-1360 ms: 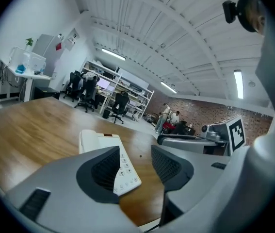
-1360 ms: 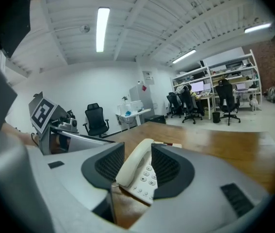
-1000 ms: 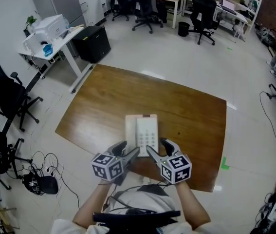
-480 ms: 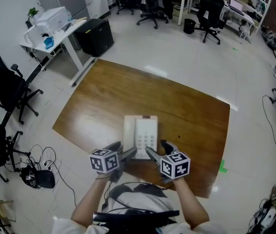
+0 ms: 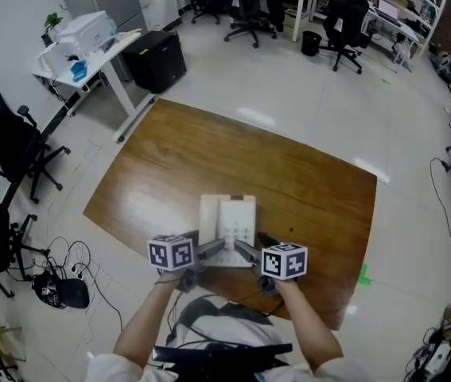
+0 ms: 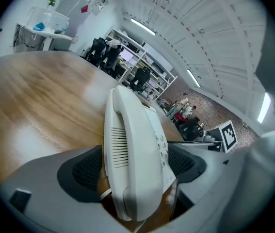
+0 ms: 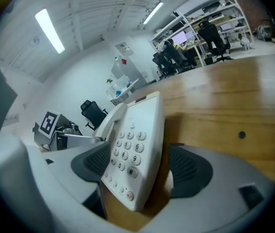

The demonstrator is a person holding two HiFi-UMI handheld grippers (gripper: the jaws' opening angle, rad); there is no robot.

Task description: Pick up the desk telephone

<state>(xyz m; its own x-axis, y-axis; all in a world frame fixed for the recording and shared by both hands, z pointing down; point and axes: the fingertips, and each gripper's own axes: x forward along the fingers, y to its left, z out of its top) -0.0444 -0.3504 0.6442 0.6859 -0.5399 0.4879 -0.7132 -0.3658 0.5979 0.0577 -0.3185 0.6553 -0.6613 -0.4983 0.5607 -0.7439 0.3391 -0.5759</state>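
A white desk telephone (image 5: 227, 228) lies flat on the brown wooden table (image 5: 289, 165), handset on its left, keypad on its right. In the head view my left gripper (image 5: 209, 251) and right gripper (image 5: 245, 251) sit side by side at the phone's near edge. The left gripper (image 6: 137, 166) straddles the handset side of the phone (image 6: 132, 144); its jaws have just been opening, and its pads stand clear of the phone. The right gripper (image 7: 142, 166) straddles the keypad side (image 7: 135, 149), its jaws also just opening wide, pads apart from it.
A small dark hole (image 5: 292, 231) marks the tabletop right of the phone. Black office chairs (image 5: 6, 146) and cables (image 5: 62, 285) stand on the floor at the left. A side desk with a printer (image 5: 82, 34) and a black cabinet (image 5: 157, 60) stand beyond the table.
Both grippers have come down and forward to the phone's near edge. Their jaws have spread wider and now reach around its near corners.
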